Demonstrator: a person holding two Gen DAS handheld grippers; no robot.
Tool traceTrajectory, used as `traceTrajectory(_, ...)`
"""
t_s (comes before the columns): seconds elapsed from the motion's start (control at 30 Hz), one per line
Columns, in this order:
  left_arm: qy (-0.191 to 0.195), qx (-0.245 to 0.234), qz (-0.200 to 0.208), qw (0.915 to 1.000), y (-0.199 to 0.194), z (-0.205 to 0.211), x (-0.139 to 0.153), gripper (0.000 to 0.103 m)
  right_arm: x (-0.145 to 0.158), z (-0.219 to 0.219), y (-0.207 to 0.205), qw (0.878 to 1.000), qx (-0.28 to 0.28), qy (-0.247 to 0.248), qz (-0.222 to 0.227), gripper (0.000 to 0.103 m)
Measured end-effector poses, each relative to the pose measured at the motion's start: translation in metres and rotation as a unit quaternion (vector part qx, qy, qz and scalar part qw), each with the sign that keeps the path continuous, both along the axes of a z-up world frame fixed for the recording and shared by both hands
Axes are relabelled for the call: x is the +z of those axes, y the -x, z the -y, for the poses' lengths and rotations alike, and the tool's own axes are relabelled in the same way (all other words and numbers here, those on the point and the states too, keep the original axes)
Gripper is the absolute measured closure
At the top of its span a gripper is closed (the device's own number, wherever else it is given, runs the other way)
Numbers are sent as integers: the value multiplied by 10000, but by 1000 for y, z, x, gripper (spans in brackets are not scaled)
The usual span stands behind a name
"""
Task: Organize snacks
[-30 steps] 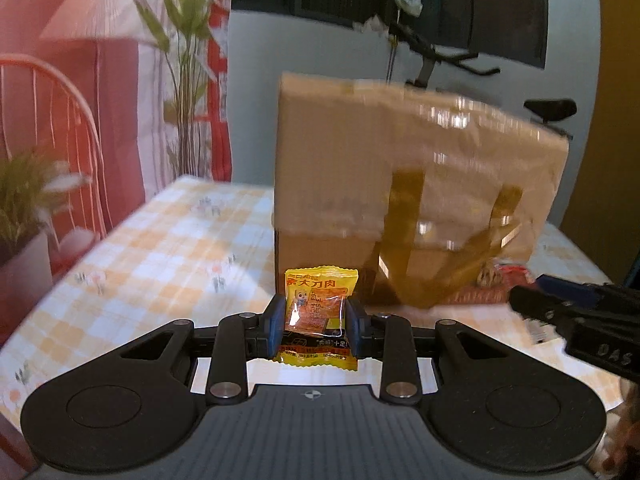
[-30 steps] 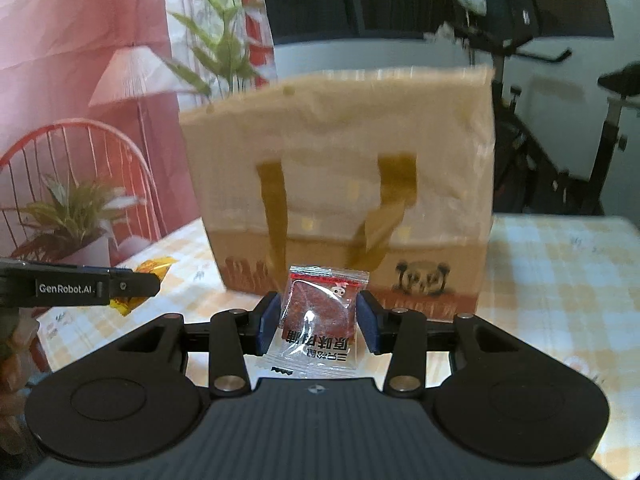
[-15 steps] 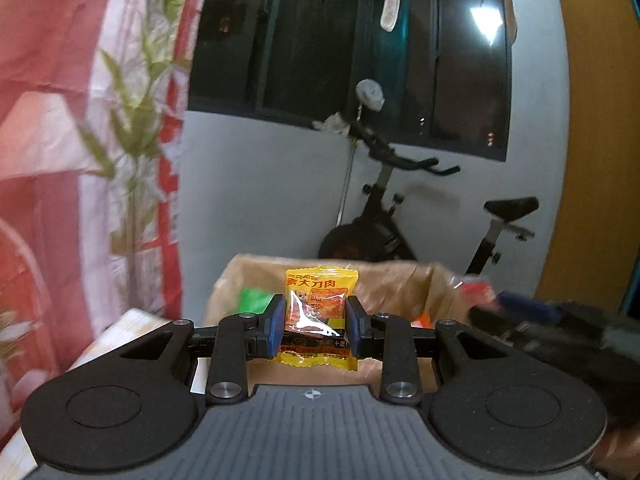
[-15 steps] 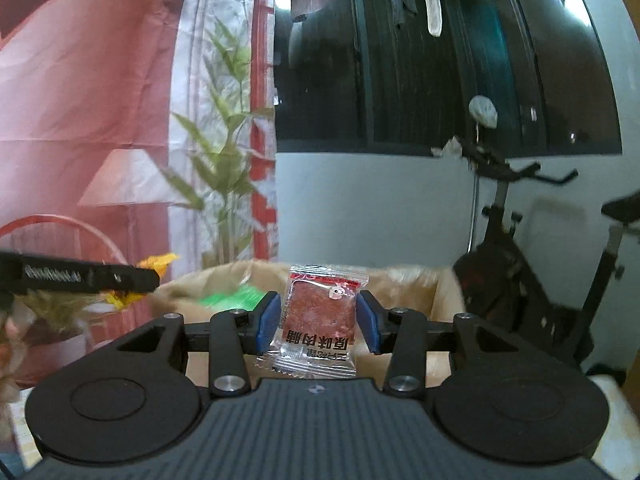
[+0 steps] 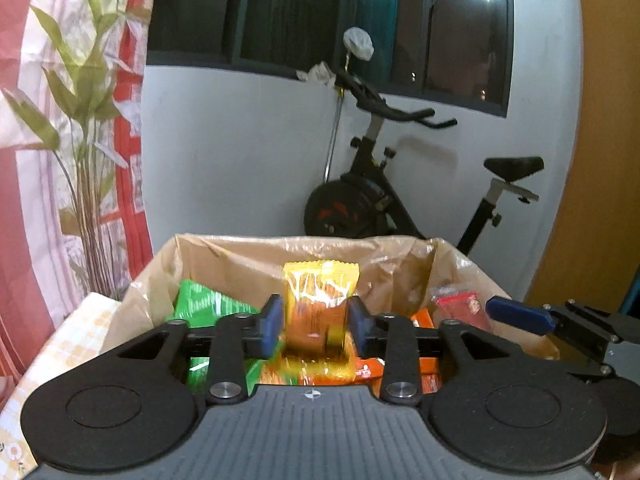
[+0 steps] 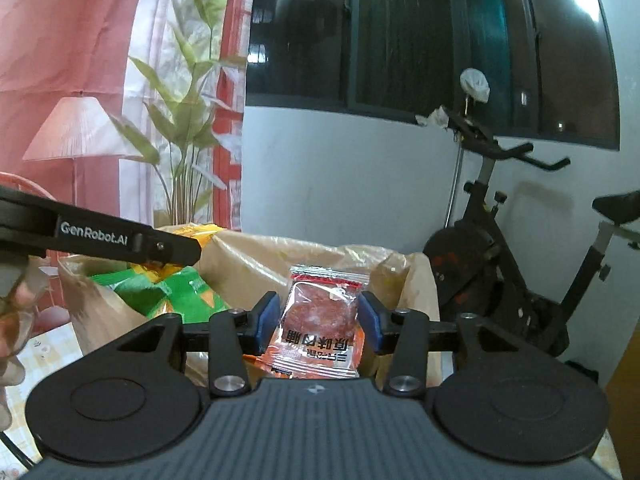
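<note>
Up above the open mouth of the brown paper bag (image 5: 224,256), the left gripper (image 5: 316,322) has its blue pads pressed against the sides of a yellow snack packet (image 5: 318,300), which stands upright between them and looks blurred. Below it, inside the bag, lie a green packet (image 5: 204,306) on the left and orange packets (image 5: 424,322) toward the right. From the same left wrist view, a red packet (image 5: 460,306) is visible near the bag's right wall, just beside the blue fingertip of the right gripper (image 5: 520,314) reaching in from the right edge. The right gripper (image 6: 318,322) clamps a clear-wrapped red jerky packet (image 6: 320,320) with black printed characters along its lower edge, held upright over the bag's (image 6: 256,260) opening. In the right wrist view the left gripper's black finger, marked GenRobot.AI, crosses in from the left over the green packet (image 6: 176,292). An exercise bike (image 6: 520,248) stands behind the bag against a pale wall, under a dark window (image 6: 400,40), with a leafy plant (image 6: 188,92) at the left
</note>
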State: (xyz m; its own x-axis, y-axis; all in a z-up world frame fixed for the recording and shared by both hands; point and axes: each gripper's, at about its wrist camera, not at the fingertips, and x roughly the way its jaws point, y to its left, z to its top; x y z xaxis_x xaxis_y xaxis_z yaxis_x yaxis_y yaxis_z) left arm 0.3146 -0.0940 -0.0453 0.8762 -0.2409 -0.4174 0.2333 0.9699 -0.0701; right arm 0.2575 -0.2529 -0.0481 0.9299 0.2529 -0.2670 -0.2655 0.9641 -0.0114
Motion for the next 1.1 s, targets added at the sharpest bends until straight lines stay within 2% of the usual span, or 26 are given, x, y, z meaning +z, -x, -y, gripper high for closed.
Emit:
traceTrajectory(0.03,-1,-3,-25,10000,0,-2,0,41,0,2,0,10000,11,-50,-37,52)
traceTrajectory(0.07,-2,29,-17,10000,4,-6,2,34,1,4,1,9999,22,-101,-67,47)
traceTrajectory(0.1,-8,85,17,10000,7,-9,3,32,2,5,3,9999,28,-134,-70,40)
traceTrajectory(0.23,-121,234,22,9997,19,-16,14,28,11,5,15,9999,-11,-118,9,30)
traceTrajectory(0.3,-251,361,68,9990,28,-18,20,24,17,6,21,9999,1,-161,-19,22)
traceTrajectory(0.43,-415,477,156,9979,47,-21,35,11,29,4,35,9997,29,-224,-107,13)
traceTrajectory(0.53,-475,426,163,9978,61,-25,47,10,39,0,50,9997,5,-214,-145,9)
traceTrajectory(0.7,-425,524,224,9975,88,-37,70,7,59,-1,79,9984,-109,-535,-153,3)
traceTrajectory(0.9,-362,552,261,9975,130,-49,90,5,83,-5,112,9955,-745,-544,-196,0)
traceTrajectory(1.1,-430,677,387,9960,172,-53,101,5,101,-5,148,9953,-741,-614,-142,0)
